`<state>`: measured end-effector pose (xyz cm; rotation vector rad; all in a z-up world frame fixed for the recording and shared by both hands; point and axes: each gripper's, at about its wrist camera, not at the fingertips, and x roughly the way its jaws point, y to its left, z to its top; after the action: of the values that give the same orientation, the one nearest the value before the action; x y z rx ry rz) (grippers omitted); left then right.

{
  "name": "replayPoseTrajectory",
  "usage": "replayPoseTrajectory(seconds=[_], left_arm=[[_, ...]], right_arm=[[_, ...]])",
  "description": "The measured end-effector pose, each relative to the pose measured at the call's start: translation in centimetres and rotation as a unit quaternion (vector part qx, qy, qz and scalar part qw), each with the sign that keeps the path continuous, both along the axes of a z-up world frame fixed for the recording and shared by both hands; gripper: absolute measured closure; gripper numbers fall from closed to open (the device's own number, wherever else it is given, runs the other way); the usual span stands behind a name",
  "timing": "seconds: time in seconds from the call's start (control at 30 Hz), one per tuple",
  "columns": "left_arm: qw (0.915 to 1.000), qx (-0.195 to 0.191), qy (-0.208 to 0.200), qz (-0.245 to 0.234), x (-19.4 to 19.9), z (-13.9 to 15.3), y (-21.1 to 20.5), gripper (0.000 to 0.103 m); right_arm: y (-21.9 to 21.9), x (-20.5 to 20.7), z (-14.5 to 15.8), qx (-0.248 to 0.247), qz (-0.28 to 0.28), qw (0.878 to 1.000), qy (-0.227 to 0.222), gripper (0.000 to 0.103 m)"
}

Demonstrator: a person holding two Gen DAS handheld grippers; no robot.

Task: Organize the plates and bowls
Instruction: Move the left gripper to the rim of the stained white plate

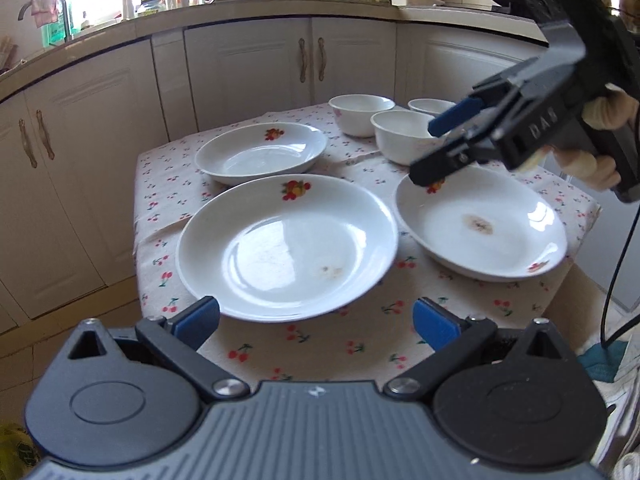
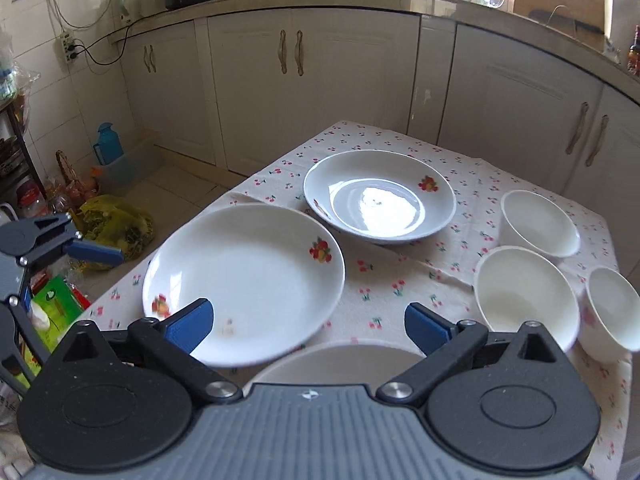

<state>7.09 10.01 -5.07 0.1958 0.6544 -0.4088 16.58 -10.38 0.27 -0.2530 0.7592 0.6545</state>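
Observation:
Three white plates with fruit prints lie on a cherry-print tablecloth [image 1: 360, 344]: a near plate [image 1: 286, 244], a far plate [image 1: 260, 152] and a right plate [image 1: 480, 228]. Three white bowls [image 1: 360, 114] stand at the back right. My left gripper [image 1: 316, 322] is open and empty just before the near plate. My right gripper [image 1: 430, 148] is open above the right plate's far rim. In the right wrist view my right gripper [image 2: 306, 326] is open over the near plate [image 2: 244, 280], with the far plate [image 2: 380, 196] and bowls [image 2: 524, 292] beyond.
White kitchen cabinets [image 1: 256, 68] and a cluttered counter [image 1: 240, 4] stand behind the table. Bags and a blue jug [image 2: 108, 146] lie on the floor to the table's left. My left gripper [image 2: 94, 252] shows at the left edge of the right wrist view.

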Motion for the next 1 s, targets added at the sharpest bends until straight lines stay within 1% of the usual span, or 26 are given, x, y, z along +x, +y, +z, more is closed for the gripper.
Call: replayPoseTrajectory(seconds=[0.2,0.47,0.63,0.77,1.0], left_arm=[[0.9998,-0.021,-0.002,-0.006,-1.4,0.6,-2.7,0.001],[0.9997,-0.018,-0.015,-0.009,-2.2,1.1,-5.8,0.001],[0.9998,-0.011,-0.013,-0.010,-1.9,1.2,-7.3,0.001],[0.9998,-0.008,-0.010,-0.014,-1.7,1.4,-8.3,0.001],[0.9997,-0.002,0.008,-0.025,-0.3,1.8,-9.6,0.001]], right_arm=[[-3.7,-4.0,-1.0,-0.002,-0.026,1.000,-0.003,0.000],[-8.6,-8.6,-1.9,-0.001,-0.047,0.999,-0.016,0.000],[-10.5,-10.3,-3.0,0.001,-0.044,0.999,-0.011,0.000],[-11.1,-11.2,-3.9,-0.001,-0.035,0.999,-0.010,0.000],[-11.4,-11.0,-5.7,-0.008,-0.031,0.999,-0.012,0.000]])
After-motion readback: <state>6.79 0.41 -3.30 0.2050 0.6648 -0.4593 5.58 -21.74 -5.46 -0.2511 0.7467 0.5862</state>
